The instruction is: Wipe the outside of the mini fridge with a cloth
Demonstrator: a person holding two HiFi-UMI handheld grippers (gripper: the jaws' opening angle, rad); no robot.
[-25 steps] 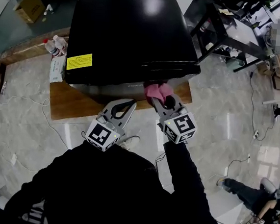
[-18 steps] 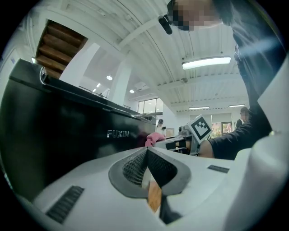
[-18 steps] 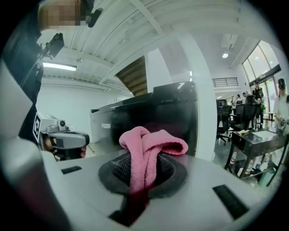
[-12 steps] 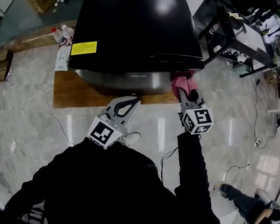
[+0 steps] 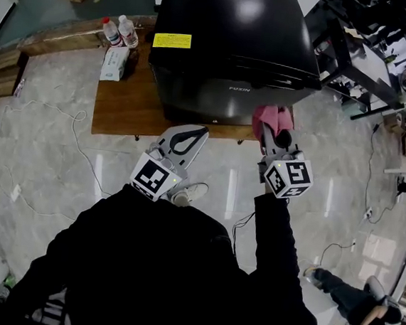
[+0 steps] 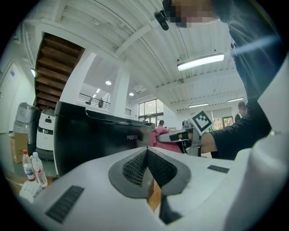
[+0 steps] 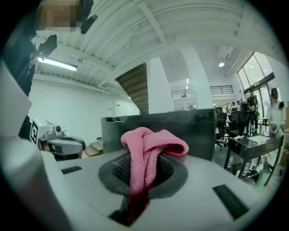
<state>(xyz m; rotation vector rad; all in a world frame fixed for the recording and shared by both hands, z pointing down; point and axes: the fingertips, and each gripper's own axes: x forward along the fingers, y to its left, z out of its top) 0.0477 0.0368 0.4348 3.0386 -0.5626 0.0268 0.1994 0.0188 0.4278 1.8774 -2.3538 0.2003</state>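
Black glossy mini fridge (image 5: 233, 32) stands on a low wooden platform (image 5: 126, 108) on the pale stone floor, its grey front face turned toward the person. From where I stand it looks heavy and rigid. It should stay put under a wipe, so nobody needs to take hold of it. The smooth panels will let a cloth slide easily, though the shiny top will likely show streaks.

A soft pink terry cloth (image 5: 271, 118) is what gets gripped. The right claw (image 5: 269, 132) is pinching it mid-fold, and a loose lobe flops forward over the pads. It is light and limp, so I would say that bunched lobe is the part to press against the fridge. Just now it hangs at the lower right corner of the front face, and I can't tell whether it touches.

The left claw (image 5: 200, 131) is pressed together on nothing and held low, short of the front face. Two plastic water bottles (image 5: 119, 30) stand at the far left of the platform, well apart from the cloth.
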